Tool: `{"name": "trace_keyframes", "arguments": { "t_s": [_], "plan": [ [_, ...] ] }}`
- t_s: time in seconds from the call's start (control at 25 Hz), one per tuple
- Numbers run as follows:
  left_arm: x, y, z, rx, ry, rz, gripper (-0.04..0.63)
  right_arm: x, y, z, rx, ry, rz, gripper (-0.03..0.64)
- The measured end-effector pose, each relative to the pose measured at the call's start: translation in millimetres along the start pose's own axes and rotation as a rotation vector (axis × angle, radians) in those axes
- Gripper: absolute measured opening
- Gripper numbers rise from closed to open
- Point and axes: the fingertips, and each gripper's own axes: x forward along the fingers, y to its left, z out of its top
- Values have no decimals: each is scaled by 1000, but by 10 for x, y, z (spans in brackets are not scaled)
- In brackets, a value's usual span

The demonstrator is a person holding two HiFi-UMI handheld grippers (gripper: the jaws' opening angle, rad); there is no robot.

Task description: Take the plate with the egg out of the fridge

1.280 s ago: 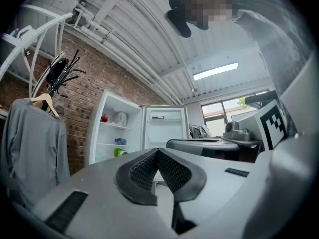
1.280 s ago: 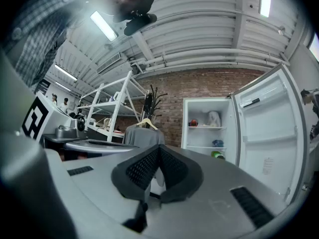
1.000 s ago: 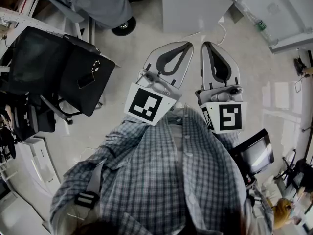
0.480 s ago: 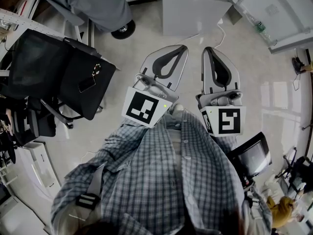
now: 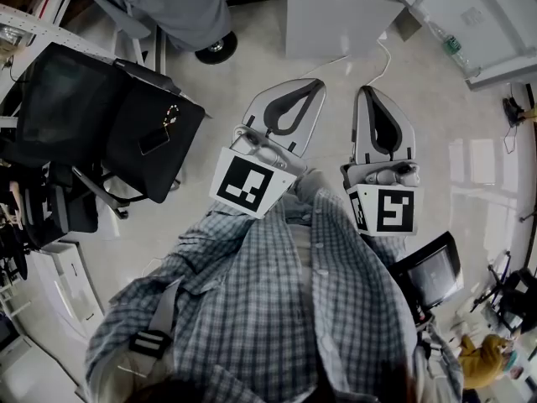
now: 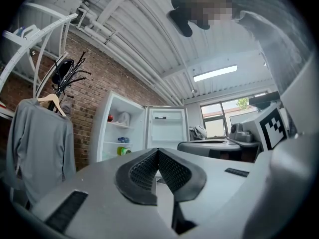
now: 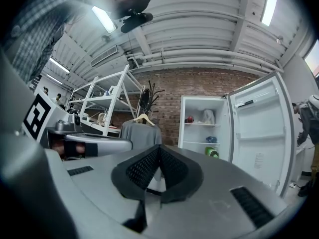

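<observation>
The white fridge (image 6: 119, 128) stands open some way ahead, its door (image 6: 167, 128) swung wide. On its shelves I see a red item (image 7: 190, 119), a white item (image 7: 207, 115), and a blue and a green item lower down. No plate with an egg can be made out at this distance. My left gripper (image 5: 315, 84) and right gripper (image 5: 367, 91) are held side by side in front of the checked shirt, both pointing at the fridge (image 5: 336, 15). Both are shut with nothing between the pads, as the left gripper (image 6: 158, 151) and right gripper (image 7: 159, 147) show in their own views.
A black office chair with a dark bag (image 5: 101, 116) stands to the left. A person in grey clothes (image 5: 168, 7) is at the far left by the fridge. A grey shirt on a hanger (image 6: 40, 148) and white shelving (image 7: 99, 108) line the brick wall. A monitor (image 5: 432, 267) sits lower right.
The view has drifted slightly, so the fridge base and chair sit a little further right. Both grippers stay shut and keep their pose, the right one slightly lower.
</observation>
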Motion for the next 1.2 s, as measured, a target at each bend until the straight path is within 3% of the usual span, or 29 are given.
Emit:
{"name": "trace_keyframes", "arguments": {
  "t_s": [0.72, 1.2],
  "plan": [
    [396, 149, -137, -9, 9, 11, 6, 272, -335, -135, -13, 17, -8, 6],
    [1249, 264, -172, 8, 15, 25, 6, 799, -1039, -134, -1, -19, 26, 6]
  ]
}}
